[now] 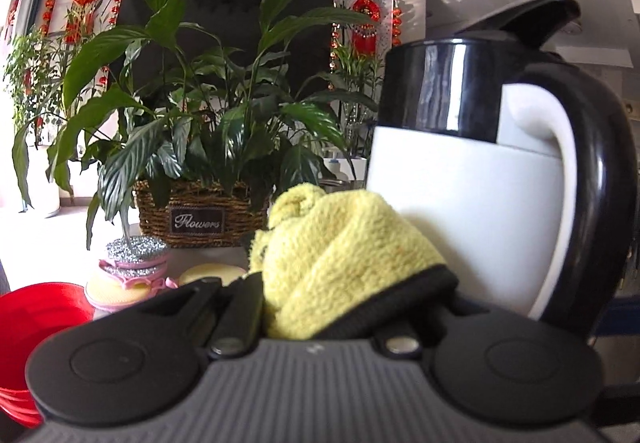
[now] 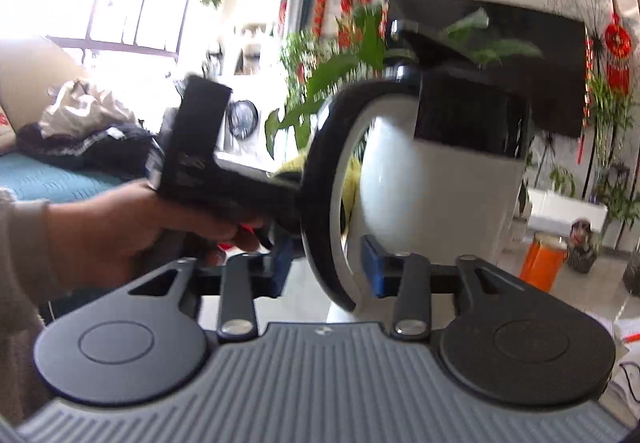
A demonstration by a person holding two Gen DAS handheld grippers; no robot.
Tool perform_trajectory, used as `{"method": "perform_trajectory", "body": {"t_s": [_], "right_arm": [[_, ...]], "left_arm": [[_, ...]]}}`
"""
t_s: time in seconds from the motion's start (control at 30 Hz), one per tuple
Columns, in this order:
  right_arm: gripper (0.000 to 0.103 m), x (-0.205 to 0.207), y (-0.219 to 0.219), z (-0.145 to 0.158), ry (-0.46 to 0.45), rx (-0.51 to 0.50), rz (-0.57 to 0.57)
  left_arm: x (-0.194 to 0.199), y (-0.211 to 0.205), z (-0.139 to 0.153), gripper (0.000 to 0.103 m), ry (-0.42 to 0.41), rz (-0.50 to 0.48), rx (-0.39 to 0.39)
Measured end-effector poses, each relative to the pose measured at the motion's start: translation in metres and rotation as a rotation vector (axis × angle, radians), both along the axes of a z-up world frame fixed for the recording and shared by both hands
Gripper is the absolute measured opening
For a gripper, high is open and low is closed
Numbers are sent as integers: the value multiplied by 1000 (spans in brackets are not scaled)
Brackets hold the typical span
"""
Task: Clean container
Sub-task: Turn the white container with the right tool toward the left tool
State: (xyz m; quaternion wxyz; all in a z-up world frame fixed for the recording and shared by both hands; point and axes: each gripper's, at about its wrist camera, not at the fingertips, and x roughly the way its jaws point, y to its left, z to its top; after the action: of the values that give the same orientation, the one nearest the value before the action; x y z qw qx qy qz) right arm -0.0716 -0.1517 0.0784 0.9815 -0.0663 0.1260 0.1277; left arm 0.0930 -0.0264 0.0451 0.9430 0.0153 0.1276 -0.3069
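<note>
One wicker basket (image 1: 200,211) holds a leafy plant (image 1: 208,91).

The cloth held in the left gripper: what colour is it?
Yellow cloth, clearest in the left wrist view.

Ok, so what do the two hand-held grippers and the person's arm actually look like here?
Each hand-held gripper, left and right, has a ribbed grey body, two round black discs and black linkage arms with silver rivets. The right one's fingers carry blue pads. The person's hand emerges from a pale grey sleeve.
</note>
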Motion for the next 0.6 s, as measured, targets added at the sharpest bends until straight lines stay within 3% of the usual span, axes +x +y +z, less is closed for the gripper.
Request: {"method": "perform_trajectory", "body": {"t_s": [0.13,0.33,0.6], "right_arm": [[25,1,-6,-10,56,1,-59],[25,-2,-50,-35,134,156,-254],[27,32,-78,-46,111,233,-194]], "left_arm": [[-2,7,1,8,2,11,-10],[-6,11,3,8,12,-10,-19],[-9,-2,-1,8,19,6,-12]]}}
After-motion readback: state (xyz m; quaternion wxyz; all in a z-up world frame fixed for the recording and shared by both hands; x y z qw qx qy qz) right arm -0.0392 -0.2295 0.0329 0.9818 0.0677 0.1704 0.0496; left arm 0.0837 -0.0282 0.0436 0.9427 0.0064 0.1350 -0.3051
